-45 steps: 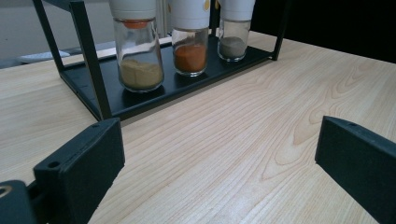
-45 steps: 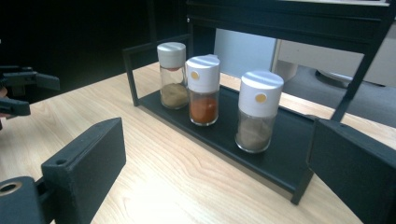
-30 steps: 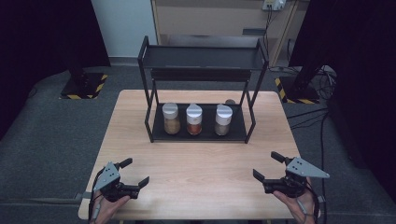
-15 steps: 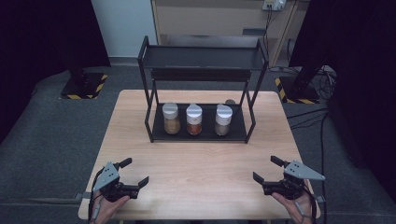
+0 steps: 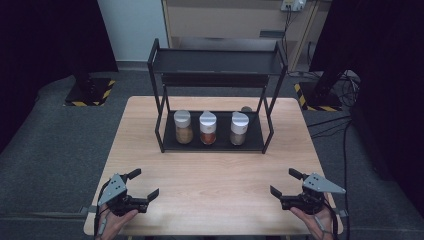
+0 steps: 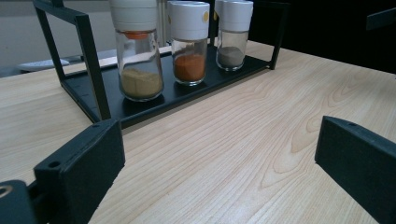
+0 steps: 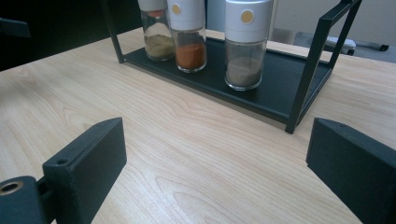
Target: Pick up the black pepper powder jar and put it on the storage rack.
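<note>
A black two-tier rack [image 5: 215, 62] stands at the back middle of the wooden table [image 5: 215, 175]. On its bottom shelf are three white-capped glass spice jars: yellow-brown powder [image 5: 183, 126] [image 6: 137, 51] [image 7: 156, 30], orange powder [image 5: 208, 127] [image 6: 188, 42] [image 7: 189, 35], grey-brown powder [image 5: 239, 128] [image 6: 232, 32] [image 7: 246, 44]. My left gripper [image 5: 142, 184] [image 6: 219, 158] rests open near the front left corner, nothing between its jaws. At the front right, my right gripper [image 5: 285, 182] [image 7: 219, 158] is open too and holds nothing. Both point toward the rack.
The rack's top shelf [image 5: 215, 55] is bare. A small dark round thing [image 5: 246, 109] lies on the table behind the rack. Bare wood lies between the grippers and the rack. Grey floor, cabinets and cables surround the table.
My right gripper has drawn back toward the front edge of the table. The left gripper and the jars stay as they were.
</note>
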The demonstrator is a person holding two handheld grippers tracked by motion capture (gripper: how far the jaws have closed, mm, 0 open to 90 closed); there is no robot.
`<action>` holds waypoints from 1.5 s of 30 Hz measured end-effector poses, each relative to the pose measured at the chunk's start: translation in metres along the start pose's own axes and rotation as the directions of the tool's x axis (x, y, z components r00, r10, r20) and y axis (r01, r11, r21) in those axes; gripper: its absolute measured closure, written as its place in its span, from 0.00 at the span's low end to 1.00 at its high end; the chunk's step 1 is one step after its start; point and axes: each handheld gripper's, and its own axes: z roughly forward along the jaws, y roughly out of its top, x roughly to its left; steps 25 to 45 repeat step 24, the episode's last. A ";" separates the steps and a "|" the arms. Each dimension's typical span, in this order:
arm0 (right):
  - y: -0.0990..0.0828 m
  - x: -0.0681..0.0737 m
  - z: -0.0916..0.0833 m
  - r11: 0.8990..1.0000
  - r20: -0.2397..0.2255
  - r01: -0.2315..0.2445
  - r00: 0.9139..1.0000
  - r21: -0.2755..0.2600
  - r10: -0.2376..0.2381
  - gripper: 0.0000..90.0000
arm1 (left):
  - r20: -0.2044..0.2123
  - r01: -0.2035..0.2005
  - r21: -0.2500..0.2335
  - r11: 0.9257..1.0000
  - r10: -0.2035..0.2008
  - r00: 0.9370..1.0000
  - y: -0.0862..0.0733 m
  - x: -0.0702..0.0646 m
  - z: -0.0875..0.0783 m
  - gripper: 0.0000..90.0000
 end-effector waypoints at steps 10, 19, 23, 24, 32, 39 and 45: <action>-0.002 -0.002 0.003 1.000 -0.008 0.002 1.000 0.008 -0.002 0.06 | 0.004 -0.004 0.002 1.000 0.004 1.000 0.000 0.000 0.001 0.01; -0.002 -0.003 0.003 1.000 -0.012 -0.003 1.000 0.013 0.003 0.06 | 0.005 -0.004 0.001 1.000 0.004 1.000 0.000 0.000 0.001 0.01; -0.002 -0.003 0.003 1.000 -0.011 -0.005 1.000 0.014 0.005 0.06 | 0.004 -0.003 0.002 1.000 0.003 1.000 0.000 0.000 0.002 0.01; -0.002 -0.003 0.003 1.000 -0.010 -0.007 1.000 0.014 0.007 0.06 | 0.004 -0.003 0.002 1.000 0.003 1.000 0.000 0.000 0.001 0.01; -0.002 -0.003 0.003 1.000 -0.010 -0.007 1.000 0.014 0.007 0.06 | 0.004 -0.003 0.002 1.000 0.003 1.000 0.000 0.000 0.001 0.01; -0.002 -0.003 0.003 1.000 -0.010 -0.007 1.000 0.014 0.007 0.06 | 0.004 -0.003 0.002 1.000 0.003 1.000 0.000 0.000 0.001 0.01; -0.002 -0.003 0.003 1.000 -0.010 -0.007 1.000 0.014 0.007 0.06 | 0.004 -0.003 0.002 1.000 0.003 1.000 0.000 0.000 0.001 0.01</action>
